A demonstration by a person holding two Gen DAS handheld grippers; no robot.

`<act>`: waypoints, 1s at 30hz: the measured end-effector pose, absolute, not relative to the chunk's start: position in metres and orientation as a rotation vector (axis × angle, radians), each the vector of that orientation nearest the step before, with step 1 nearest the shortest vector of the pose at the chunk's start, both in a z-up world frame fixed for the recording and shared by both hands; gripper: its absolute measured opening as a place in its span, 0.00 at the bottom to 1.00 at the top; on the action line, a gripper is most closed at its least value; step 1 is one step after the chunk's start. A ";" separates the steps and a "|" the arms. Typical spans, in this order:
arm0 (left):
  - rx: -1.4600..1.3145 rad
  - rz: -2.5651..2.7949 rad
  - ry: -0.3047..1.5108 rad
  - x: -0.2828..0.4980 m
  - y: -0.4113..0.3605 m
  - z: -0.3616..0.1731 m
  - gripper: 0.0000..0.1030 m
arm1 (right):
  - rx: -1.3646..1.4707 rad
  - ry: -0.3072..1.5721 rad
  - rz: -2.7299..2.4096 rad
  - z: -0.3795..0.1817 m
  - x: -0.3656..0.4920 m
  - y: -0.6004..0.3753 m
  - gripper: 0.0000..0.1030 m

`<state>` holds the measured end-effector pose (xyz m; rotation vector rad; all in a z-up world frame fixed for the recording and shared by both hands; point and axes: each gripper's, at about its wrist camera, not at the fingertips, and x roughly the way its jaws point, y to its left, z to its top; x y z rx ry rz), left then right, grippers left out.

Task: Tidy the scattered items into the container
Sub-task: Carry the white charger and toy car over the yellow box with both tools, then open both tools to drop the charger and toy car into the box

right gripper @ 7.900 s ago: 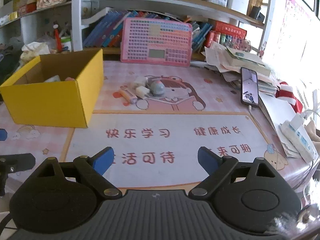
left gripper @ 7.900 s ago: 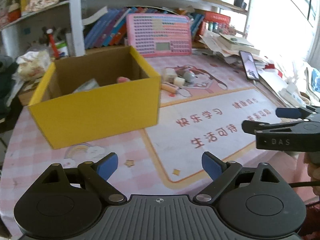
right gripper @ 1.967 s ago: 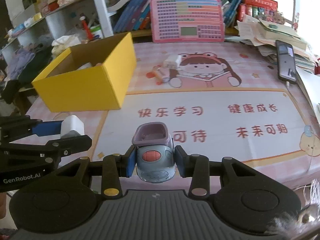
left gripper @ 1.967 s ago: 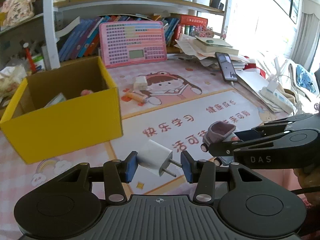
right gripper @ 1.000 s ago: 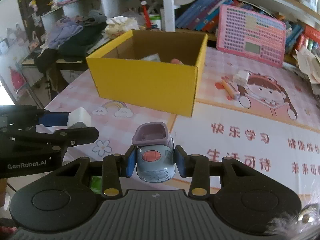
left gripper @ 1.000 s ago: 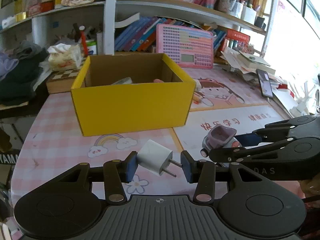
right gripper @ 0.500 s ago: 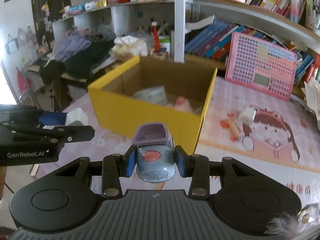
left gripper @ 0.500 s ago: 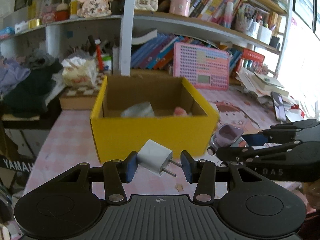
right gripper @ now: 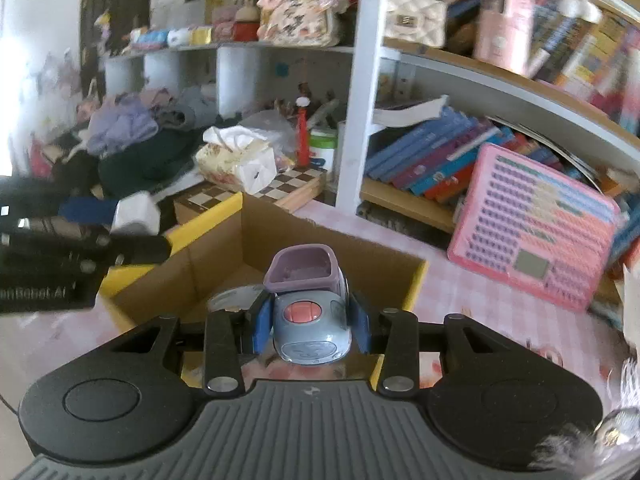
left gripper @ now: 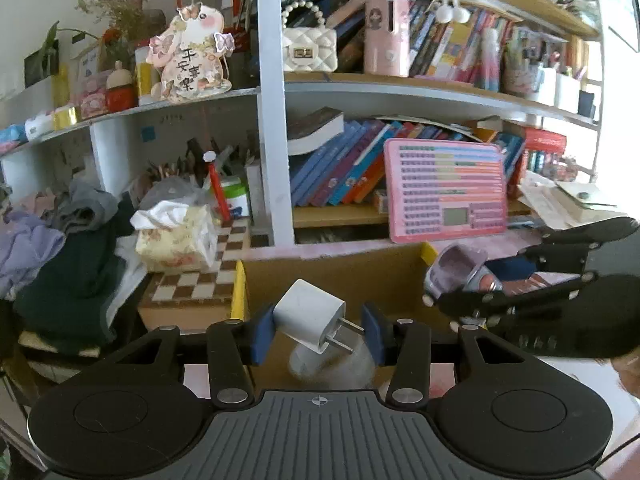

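Note:
My left gripper (left gripper: 317,330) is shut on a white plug charger (left gripper: 310,321), prongs pointing right, held over the open yellow cardboard box (left gripper: 239,288). My right gripper (right gripper: 308,328) is shut on a grey-blue toy car (right gripper: 308,320) with a purple top, also over the box (right gripper: 416,280). The right gripper with the car shows at the right in the left wrist view (left gripper: 460,276). The left gripper with the charger shows at the left in the right wrist view (right gripper: 134,216). A pale rounded item (right gripper: 236,298) lies inside the box.
A pink keyboard toy (left gripper: 446,192) leans on the shelf behind the box. A tissue pack (left gripper: 176,236) sits on a checkered board (left gripper: 200,280) to the left, beside a pile of clothes (left gripper: 60,264). Books fill the shelves (right gripper: 428,160).
Both grippers have moved forward and up, from in front of the box to over its opening, each still holding its item.

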<state>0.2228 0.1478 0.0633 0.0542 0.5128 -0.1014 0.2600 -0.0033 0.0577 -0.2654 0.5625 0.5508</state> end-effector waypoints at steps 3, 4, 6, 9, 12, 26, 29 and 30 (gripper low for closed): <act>0.060 -0.098 0.554 0.253 0.148 0.058 0.44 | -0.318 0.583 0.579 0.048 0.287 0.010 0.37; 0.068 -0.098 0.576 0.263 0.147 0.054 0.44 | -0.327 0.596 0.590 0.044 0.295 0.013 0.37; 0.089 -0.091 0.613 0.280 0.145 0.045 0.44 | -0.345 0.629 0.612 0.033 0.311 0.019 0.37; 0.119 -0.080 0.679 0.305 0.140 0.028 0.44 | -0.437 0.653 0.635 0.015 0.327 0.033 0.37; 0.101 -0.088 0.733 0.323 0.139 0.016 0.44 | -0.515 0.682 0.651 0.001 0.342 0.043 0.37; 0.105 -0.099 0.836 0.356 0.130 -0.009 0.44 | -0.567 0.798 0.729 -0.010 0.361 0.048 0.38; 0.125 -0.103 0.827 0.354 0.127 -0.009 0.47 | -0.552 0.792 0.727 -0.009 0.361 0.047 0.39; 0.126 -0.095 0.821 0.354 0.127 -0.008 0.52 | -0.542 0.786 0.725 -0.008 0.361 0.047 0.43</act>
